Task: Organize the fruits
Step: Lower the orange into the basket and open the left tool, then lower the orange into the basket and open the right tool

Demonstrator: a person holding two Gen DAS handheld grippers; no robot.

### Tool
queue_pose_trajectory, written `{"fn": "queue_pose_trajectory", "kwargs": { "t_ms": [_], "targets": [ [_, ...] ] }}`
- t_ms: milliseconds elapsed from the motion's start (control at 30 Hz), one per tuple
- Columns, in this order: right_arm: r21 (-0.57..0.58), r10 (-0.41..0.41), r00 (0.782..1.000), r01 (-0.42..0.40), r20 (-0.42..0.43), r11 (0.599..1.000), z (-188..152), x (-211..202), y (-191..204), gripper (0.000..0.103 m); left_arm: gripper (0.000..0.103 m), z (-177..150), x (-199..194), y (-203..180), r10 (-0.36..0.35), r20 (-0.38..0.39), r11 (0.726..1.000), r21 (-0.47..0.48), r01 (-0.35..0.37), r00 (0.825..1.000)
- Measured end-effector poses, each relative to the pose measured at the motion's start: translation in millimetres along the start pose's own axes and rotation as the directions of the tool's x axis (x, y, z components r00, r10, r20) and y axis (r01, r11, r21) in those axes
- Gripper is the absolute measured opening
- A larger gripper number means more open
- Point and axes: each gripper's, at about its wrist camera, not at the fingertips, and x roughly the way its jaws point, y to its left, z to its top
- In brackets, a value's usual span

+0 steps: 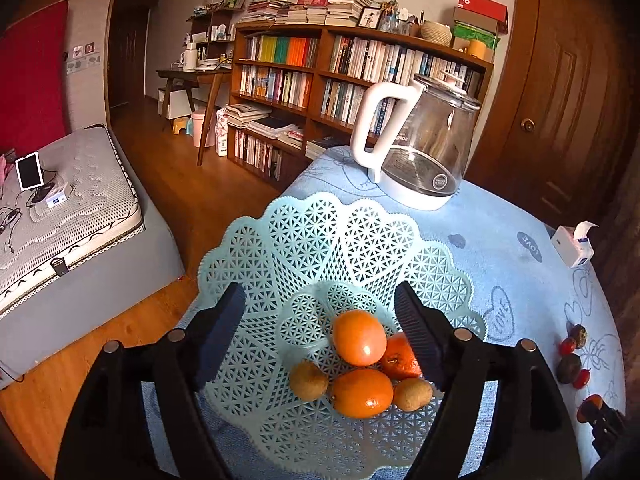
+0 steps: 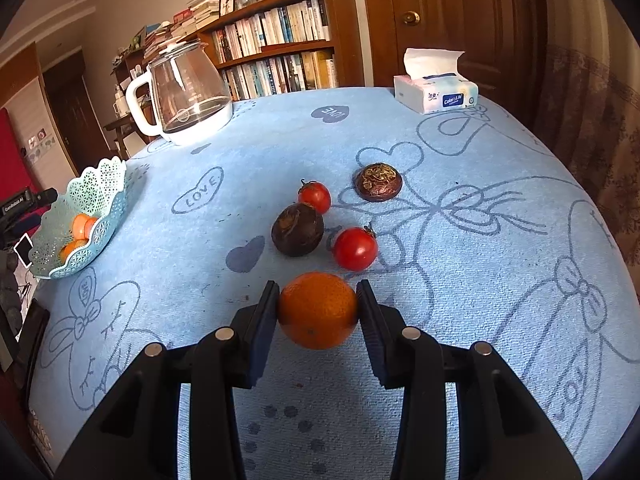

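The two fingers of the right gripper (image 2: 318, 312) are clamped on an orange (image 2: 318, 310), one dark pad pressed to each side of the fruit, which sits at or just above the blue patterned tablecloth (image 2: 480, 240); whether it touches the cloth cannot be told. The fingers of the left gripper (image 1: 320, 334) are spread wide and hold nothing, poised above a pale blue lattice fruit basket (image 1: 304, 236). Only the left wrist view looks down into the basket, showing three orange fruits (image 1: 359, 342) and two small brown fruits (image 1: 308, 380) clustered in its well; the right finger's pad overlaps one orange in the picture, though contact cannot be confirmed. Only the right wrist view shows the loose fruit clearly: two red tomatoes (image 2: 355, 249), a dark round fruit (image 2: 297, 230) lying between them, and a second dark, flatter fruit (image 2: 378, 182) farther back, all just beyond the held orange. From there the basket appears small at the table's left edge, well apart from the right gripper. A glass kettle with a white handle (image 1: 424, 148) and a tissue pack (image 2: 436, 90) stand at the far side of the table in both views, with a bookshelf (image 1: 320, 80) behind.
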Motion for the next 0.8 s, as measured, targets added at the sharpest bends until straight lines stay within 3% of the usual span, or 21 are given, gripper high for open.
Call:
{"fn": "queue_pose_trajectory", "kwargs": {
  "t_ms": [267,533,800],
  "targets": [
    [-0.065,0.093,0.996,-0.092,0.007,0.994,24.4,-0.2,43.4,0.040,0.092,4.3,-12.7,5.6,-0.018,0.026,0.999,-0.028,0.019,0.999],
    [-0.187,0.249,0.969,-0.243,0.007,0.952,55.9,7.2,128.3,0.040,0.093,9.8,-21.4,12.0,-0.041,0.044,0.998,-0.052,0.044,0.998],
    [-0.256,0.321,0.946,-0.322,-0.049,0.911,78.8,42.4,205.6,0.040,0.094,14.7,-24.9,24.5,-0.044,0.052,0.995,-0.090,0.048,0.998]
  ]
}}
